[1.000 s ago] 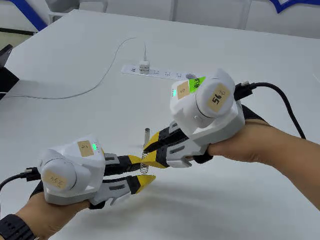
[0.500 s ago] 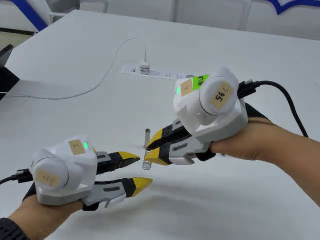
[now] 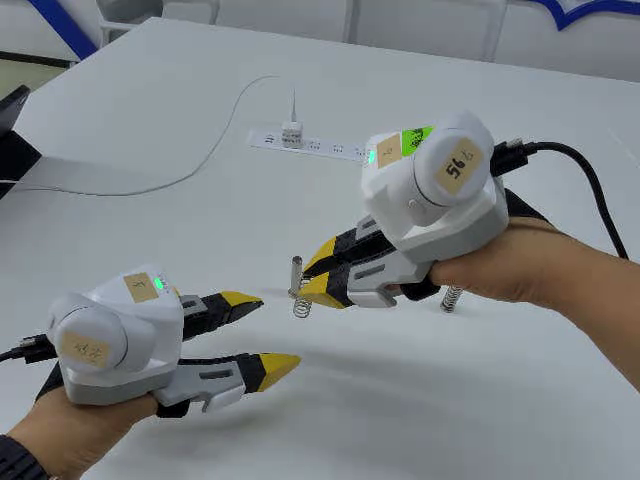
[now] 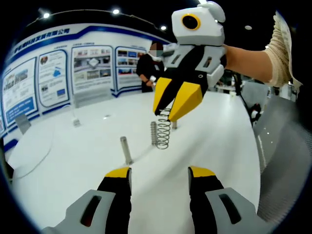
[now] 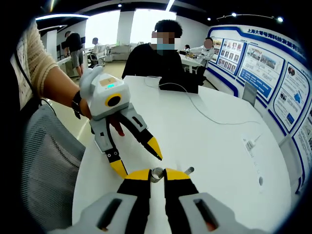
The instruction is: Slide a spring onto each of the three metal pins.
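R gripper jaws clamp spring beside pin; L gripper jaws apart.

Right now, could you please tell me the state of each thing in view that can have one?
left gripper: open, empty.
right gripper: shut on the held spring.
held spring: hanging beside the pin, not on it.
metal pin: upright, bare.
second spring: standing free, in no gripper.
power strip: one plug in it.

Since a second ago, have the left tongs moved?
Yes. The left tongs have drawn back from the pin, toward the person, and stand open; the right tongs hold the spring.
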`<state>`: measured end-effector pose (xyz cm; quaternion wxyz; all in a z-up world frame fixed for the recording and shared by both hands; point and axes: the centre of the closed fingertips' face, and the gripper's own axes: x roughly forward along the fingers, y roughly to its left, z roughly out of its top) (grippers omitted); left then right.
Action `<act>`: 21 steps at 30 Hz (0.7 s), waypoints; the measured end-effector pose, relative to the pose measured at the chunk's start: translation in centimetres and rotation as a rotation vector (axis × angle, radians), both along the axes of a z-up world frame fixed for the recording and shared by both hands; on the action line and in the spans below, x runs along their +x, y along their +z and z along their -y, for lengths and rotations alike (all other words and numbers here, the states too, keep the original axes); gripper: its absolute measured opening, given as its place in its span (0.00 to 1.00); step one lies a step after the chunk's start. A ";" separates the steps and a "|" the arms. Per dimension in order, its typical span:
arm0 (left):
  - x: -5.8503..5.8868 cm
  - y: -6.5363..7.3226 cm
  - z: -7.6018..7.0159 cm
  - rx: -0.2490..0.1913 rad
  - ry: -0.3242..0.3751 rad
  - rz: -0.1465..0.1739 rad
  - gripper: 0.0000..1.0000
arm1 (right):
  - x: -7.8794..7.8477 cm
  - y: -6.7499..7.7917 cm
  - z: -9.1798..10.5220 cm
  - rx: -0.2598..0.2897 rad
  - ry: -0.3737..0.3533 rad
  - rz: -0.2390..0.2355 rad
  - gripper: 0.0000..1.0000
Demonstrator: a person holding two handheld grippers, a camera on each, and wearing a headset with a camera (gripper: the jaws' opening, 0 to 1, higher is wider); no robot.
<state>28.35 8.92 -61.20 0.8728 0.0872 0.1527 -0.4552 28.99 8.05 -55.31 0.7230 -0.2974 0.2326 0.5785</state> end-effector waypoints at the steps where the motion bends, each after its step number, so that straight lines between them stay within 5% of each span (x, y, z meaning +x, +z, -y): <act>1: 0.0 0.0 -0.1 0.001 0.002 -0.001 0.48 | 0.1 0.1 0.0 0.000 -0.001 0.002 0.11; 21: 0.4 -0.3 -0.7 -0.009 0.040 -0.020 0.61 | 3.8 2.0 0.1 0.023 -0.067 0.054 0.11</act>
